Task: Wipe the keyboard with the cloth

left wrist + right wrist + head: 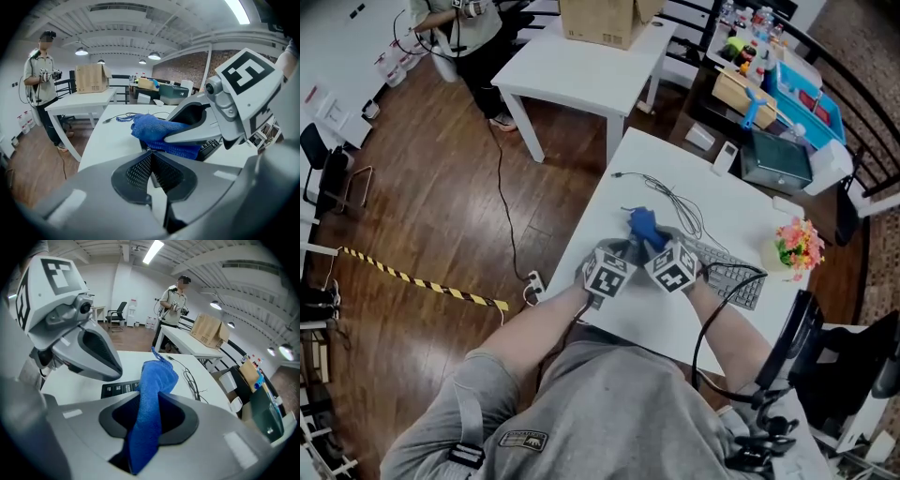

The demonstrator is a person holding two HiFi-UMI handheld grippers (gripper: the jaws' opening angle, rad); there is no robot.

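Observation:
A blue cloth (641, 224) hangs bunched over the left end of the grey keyboard (727, 270) on the white table (649, 323). My right gripper (653, 246) is shut on the cloth (152, 397), which runs up between its jaws and stands above them. The keyboard's dark keys (118, 389) show just beyond. My left gripper (625, 247) sits close beside the right one, its jaws shut with nothing between them (150, 154). In the left gripper view the cloth (152, 127) lies just ahead, under the right gripper's finger (197, 135).
A thin cable (677, 201) loops across the table behind the cloth. Pink and yellow flowers (797, 246) stand at the right edge. A second white table (581, 75) with a cardboard box (602, 21) is farther off, with a person (455, 28) beside it. A black chair (802, 328) stands right.

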